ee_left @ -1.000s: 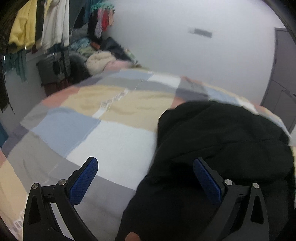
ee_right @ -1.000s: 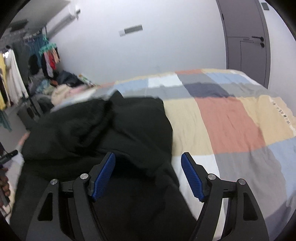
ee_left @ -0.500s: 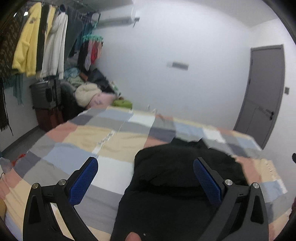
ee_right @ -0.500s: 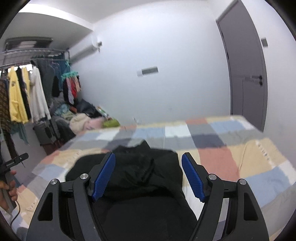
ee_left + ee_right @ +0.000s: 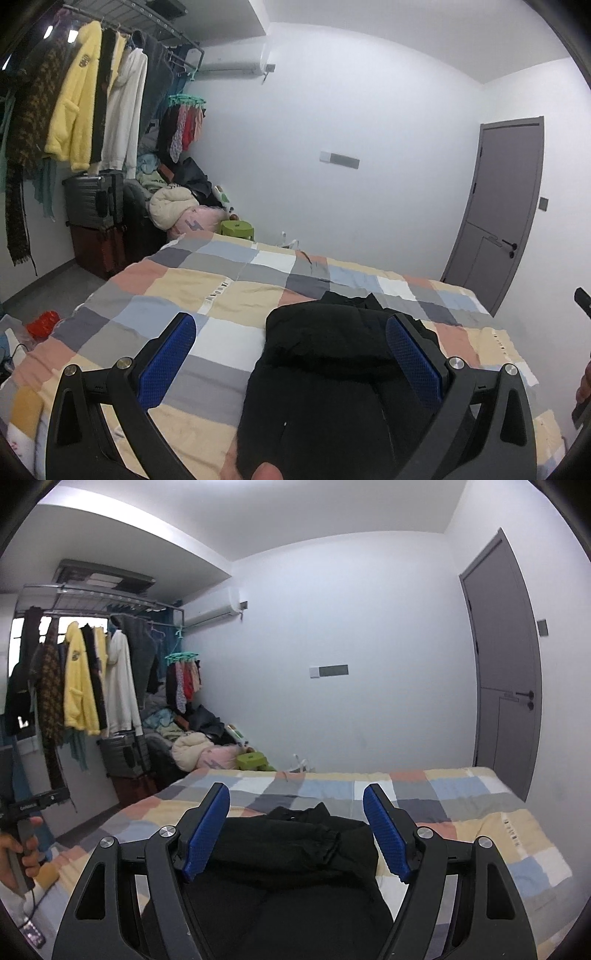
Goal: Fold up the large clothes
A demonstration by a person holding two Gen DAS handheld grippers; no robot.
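Observation:
A large black garment (image 5: 332,373) lies bunched on the bed's patchwork cover (image 5: 207,291), its upper part folded over toward me. It also shows in the right wrist view (image 5: 288,849). My left gripper (image 5: 291,354) is open and empty, raised above the bed with the garment's left side between its blue pads. My right gripper (image 5: 297,830) is open and empty, raised above the garment's near end. Neither touches the cloth.
A clothes rail with hanging coats (image 5: 92,110) and a grey suitcase (image 5: 90,201) stand left of the bed. A pile of clothes (image 5: 177,203) and a green stool (image 5: 238,229) sit at the far corner. A grey door (image 5: 498,218) is at right.
Both grippers have lifted up and pulled back from the garment, so more of the room and bed shows. The garment stays on the bed. Both grippers stayed open.

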